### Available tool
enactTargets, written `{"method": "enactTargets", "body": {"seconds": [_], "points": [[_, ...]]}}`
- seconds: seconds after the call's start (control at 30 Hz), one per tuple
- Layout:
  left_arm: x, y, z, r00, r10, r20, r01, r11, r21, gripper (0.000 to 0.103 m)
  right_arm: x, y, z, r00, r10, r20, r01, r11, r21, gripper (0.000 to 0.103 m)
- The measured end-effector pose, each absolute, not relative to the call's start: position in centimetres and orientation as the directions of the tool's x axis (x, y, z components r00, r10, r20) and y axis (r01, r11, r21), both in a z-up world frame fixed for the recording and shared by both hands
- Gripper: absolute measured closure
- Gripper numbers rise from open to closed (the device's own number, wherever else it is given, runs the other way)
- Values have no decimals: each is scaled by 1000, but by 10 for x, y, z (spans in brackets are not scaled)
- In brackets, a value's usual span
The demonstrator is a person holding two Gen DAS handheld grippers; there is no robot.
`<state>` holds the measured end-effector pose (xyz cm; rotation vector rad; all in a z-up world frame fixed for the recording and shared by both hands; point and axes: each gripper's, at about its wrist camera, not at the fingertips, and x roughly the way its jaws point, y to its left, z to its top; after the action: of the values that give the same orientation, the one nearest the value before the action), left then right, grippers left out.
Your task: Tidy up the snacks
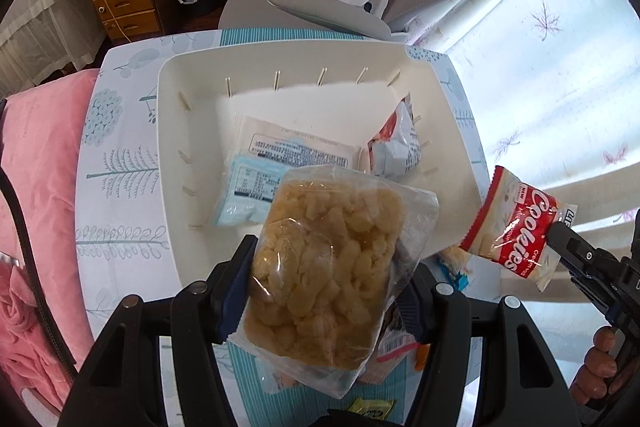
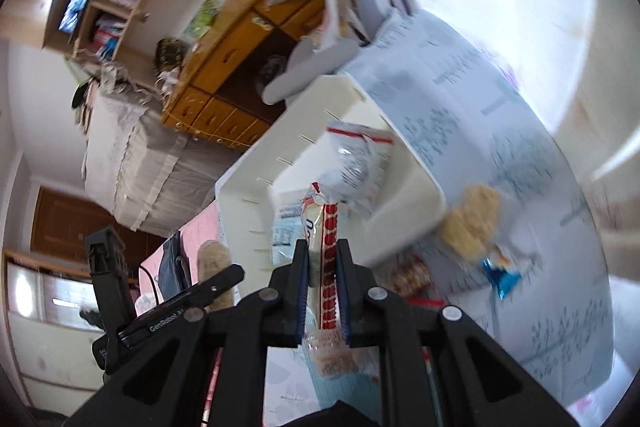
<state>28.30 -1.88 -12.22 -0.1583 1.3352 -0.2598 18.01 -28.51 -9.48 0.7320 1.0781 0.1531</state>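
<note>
Clamped between the blue pads of the left claw (image 1: 320, 301), a clear bag of pale puffed snacks (image 1: 326, 267) hangs just over the near rim of the white bin (image 1: 172, 131), tilted toward its interior; holding it there looks like the last stage before a drop into the bin. Off to the side, the right claw (image 1: 560, 241) pinches a red-and-white cookie packet (image 1: 520, 231) by one end, held in the air past the bin's right corner, well apart from the snack bag, probably waiting its turn so the two hands do not crowd the same opening. From the right wrist view that claw (image 2: 323, 291) is closed on the packet (image 2: 329, 267) edge-on, the thin seal running straight between the fingers.

Inside the bin I count three packs: a white one with printed text (image 1: 298, 147), a light-blue one (image 1: 244, 187) partly under it, and a crinkled red-and-grey bag (image 1: 396, 141) leaning in the far right corner. They lie loosely overlapped, as dropped things would.

On the leaf-patterned surface (image 1: 120, 195) beside the bin, at least one opened blue wrapper with a beige snack (image 2: 474, 223) is visible, plus a few more small packets under the left claw that are too hidden to count. So two snacks are in hand, three binned, and some remain loose.
</note>
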Motion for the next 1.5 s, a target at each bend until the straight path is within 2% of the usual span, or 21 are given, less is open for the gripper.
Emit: {"method": "enactTargets", "body": {"seconds": [0.2, 0.27, 0.3, 0.33, 0.37, 0.4, 0.53, 0.8, 1.1, 1.5], "points": [[290, -22, -123, 227, -281, -933, 57, 960, -275, 40, 204, -276, -95, 457, 465, -758, 155, 797, 583, 90], [291, -24, -124, 227, -282, -932, 35, 959, -281, 30, 208, -273, -94, 446, 445, -777, 142, 822, 552, 87], [290, -25, -123, 230, -285, -931, 26, 958, -287, 21, 210, -273, -94, 443, 435, -784, 138, 831, 539, 80], [289, -25, -122, 238, -292, -926, 11, 954, -298, 19, 211, -273, -93, 439, 428, -790, 129, 840, 527, 73], [288, -26, -120, 245, -301, -922, -1, 951, -310, 19, 212, -274, -93, 438, 428, -791, 124, 842, 525, 61], [286, -28, -118, 250, -306, -919, -6, 948, -317, 19, 211, -276, -91, 439, 433, -787, 112, 843, 526, 58], [275, -36, -109, 276, -285, -918, -37, 951, -306, 17, 207, -283, -85, 432, 454, -779, 71, 845, 531, 56], [229, -53, -93, 301, -232, -925, -151, 946, -286, 17, 186, -302, -74, 414, 509, -754, 4, 828, 561, 32], [157, -76, -85, 297, -206, -933, -216, 937, -275, 17, 154, -302, -66, 359, 546, -757, -125, 832, 541, 24], [101, -60, -75, 301, -197, -933, -207, 942, -266, 17, 114, -286, -61, 391, 414, -822, -144, 910, 390, 23]]}}
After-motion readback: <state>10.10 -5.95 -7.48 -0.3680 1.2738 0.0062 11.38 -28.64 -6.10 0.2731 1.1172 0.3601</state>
